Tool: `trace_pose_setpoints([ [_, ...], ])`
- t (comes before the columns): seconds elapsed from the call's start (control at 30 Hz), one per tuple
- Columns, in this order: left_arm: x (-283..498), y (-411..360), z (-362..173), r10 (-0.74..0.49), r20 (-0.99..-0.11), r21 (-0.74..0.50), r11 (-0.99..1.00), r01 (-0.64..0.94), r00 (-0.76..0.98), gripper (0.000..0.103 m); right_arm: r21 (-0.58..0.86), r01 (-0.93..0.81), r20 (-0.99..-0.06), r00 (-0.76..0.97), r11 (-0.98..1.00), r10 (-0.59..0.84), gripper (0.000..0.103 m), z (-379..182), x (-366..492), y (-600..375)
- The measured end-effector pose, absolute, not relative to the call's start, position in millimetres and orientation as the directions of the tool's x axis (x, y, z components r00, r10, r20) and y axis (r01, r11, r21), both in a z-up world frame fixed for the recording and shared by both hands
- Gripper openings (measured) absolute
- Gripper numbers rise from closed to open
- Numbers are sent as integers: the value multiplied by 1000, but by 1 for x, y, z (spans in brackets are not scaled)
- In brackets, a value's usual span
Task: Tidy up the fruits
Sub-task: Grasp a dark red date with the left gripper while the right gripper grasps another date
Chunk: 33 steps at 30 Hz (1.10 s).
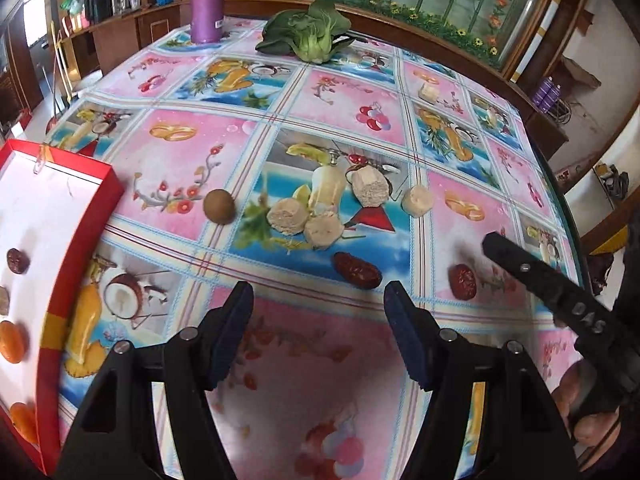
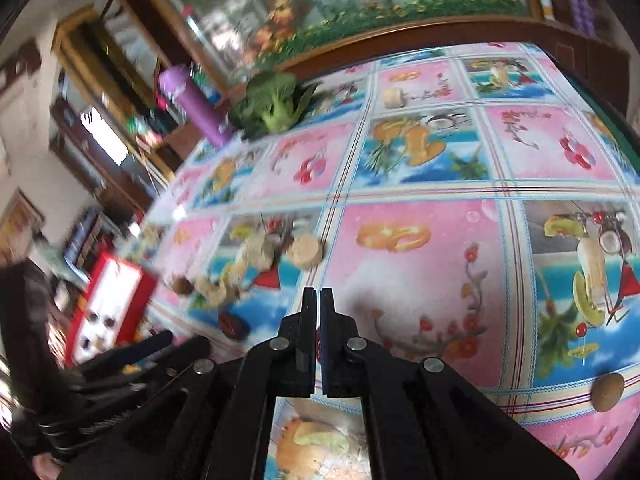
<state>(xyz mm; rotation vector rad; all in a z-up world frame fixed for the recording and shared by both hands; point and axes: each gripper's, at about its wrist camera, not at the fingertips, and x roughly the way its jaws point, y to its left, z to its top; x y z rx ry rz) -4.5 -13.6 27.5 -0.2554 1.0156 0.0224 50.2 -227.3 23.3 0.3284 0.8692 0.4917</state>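
Note:
My left gripper (image 1: pixel 320 312) is open and hangs low over the fruit-print tablecloth, with nothing between its fingers. Just ahead lie a dark red date (image 1: pixel 357 270), a brown round fruit (image 1: pixel 219 207) and several pale cut chunks (image 1: pixel 286 216). A second date (image 1: pixel 463 282) rests at the right, close to the tip of my right gripper's black finger (image 1: pixel 520 268). In the blurred right wrist view my right gripper (image 2: pixel 319 294) is shut above the cloth. Another brown fruit (image 2: pixel 608 392) sits at its lower right.
A red box with a white inside (image 1: pixel 80 240) stands at the left and holds a date (image 1: pixel 17 260) and orange fruits (image 1: pixel 12 340). Bok choy (image 1: pixel 308 36) and a purple bottle (image 1: pixel 207 0) stand at the far edge. A hand (image 1: pixel 572 392) is at the right.

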Motion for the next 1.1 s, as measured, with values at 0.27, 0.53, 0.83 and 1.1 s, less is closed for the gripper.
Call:
trace_pose_setpoints([
  [0.27, 19, -21, 17, -82, -885, -199, 956, -213, 459, 67, 603, -258, -572, 520, 755, 634, 0, 26, 56, -242],
  [0.53, 26, -34, 17, -63, -888, -148, 977, -152, 456, 29, 643, -214, -586, 480, 735, 652, 3, 21, 58, -250],
  [0.83, 14, -33, 18, -117, -894, -126, 992, 9, 433, 20, 659, -241, -590, 420, 712, 689, 3, 18, 57, -243],
  [1.1, -19, -44, 17, -13, -868, 77, 984, 160, 496, 19, 507, -326, -694, 395, 798, 602, 3, 17, 47, -213],
])
